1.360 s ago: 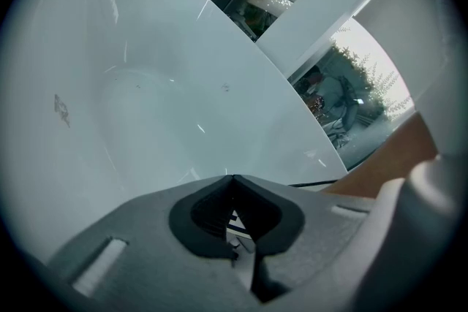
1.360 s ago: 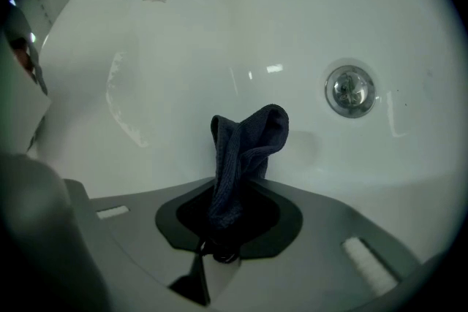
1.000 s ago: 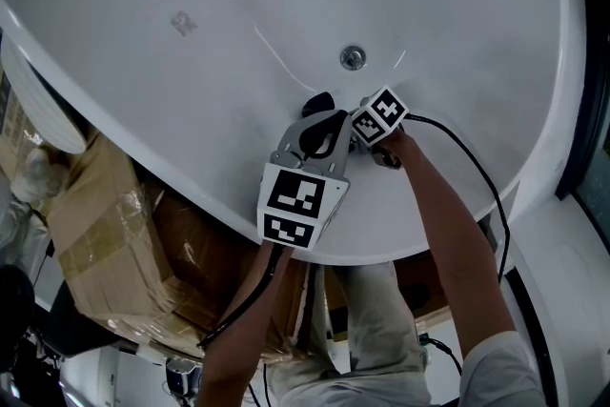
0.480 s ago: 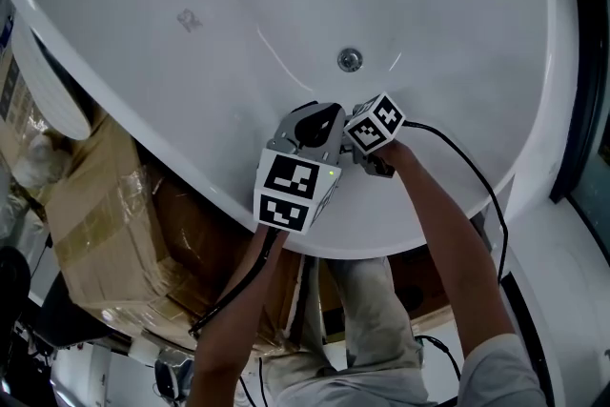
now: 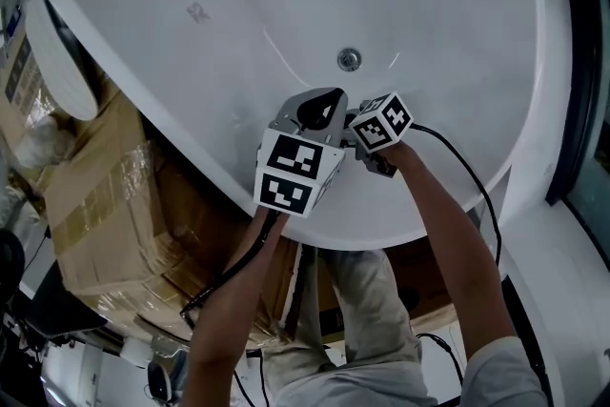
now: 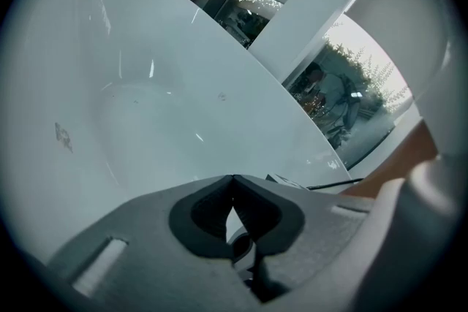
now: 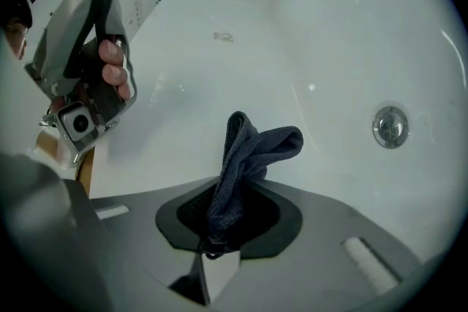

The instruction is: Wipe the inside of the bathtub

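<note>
Cloth (image 7: 245, 157) is pinched in the right gripper (image 7: 227, 212), jaws clamped on its lower end. The rest stands up past the tips over the white tub (image 5: 429, 5) wall, with the drain (image 7: 390, 126) off to the right and apart from it. Left gripper (image 6: 234, 212) sits just beside the right one, jaws closed tip to tip with nothing in them; both forearms reach in over the near rim, grippers side by side short of the drain.
</note>
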Available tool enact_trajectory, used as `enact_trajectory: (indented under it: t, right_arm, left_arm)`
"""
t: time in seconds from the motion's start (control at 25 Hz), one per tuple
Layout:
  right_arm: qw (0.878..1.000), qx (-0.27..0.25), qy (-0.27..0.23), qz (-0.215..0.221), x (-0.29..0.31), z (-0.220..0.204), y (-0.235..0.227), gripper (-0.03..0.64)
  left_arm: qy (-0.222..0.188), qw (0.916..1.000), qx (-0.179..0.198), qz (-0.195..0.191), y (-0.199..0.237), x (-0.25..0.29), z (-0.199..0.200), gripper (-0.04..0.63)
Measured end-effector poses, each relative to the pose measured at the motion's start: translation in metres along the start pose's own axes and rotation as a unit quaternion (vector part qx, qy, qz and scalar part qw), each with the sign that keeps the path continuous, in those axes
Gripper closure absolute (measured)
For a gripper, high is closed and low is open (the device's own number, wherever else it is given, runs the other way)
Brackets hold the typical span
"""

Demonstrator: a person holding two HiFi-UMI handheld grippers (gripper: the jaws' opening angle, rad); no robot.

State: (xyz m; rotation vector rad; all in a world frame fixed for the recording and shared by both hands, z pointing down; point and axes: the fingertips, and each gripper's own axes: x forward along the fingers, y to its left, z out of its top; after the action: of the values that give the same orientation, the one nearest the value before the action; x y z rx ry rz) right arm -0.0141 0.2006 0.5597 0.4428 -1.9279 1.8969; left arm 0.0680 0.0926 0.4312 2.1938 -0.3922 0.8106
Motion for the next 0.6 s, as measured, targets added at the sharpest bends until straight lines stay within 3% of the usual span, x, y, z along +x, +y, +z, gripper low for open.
enact_trajectory:
  t: [0.2,0.6]
  right_arm:
    - [1.0,-0.004,-0.005,-0.026,-0.018,0.002,-0.002,0.549]
    - [0.999,0.004,-0.033,-0.042,-0.049,0.004,0.023,0.549]
  left_arm:
    - [-0.008,0.9997,0.021,0.003,-0.002,-0.008,0.016,0.597]
    - [-0.006,0.9998,0.019,0.005,-0.014,-0.025,0.036,0.597]
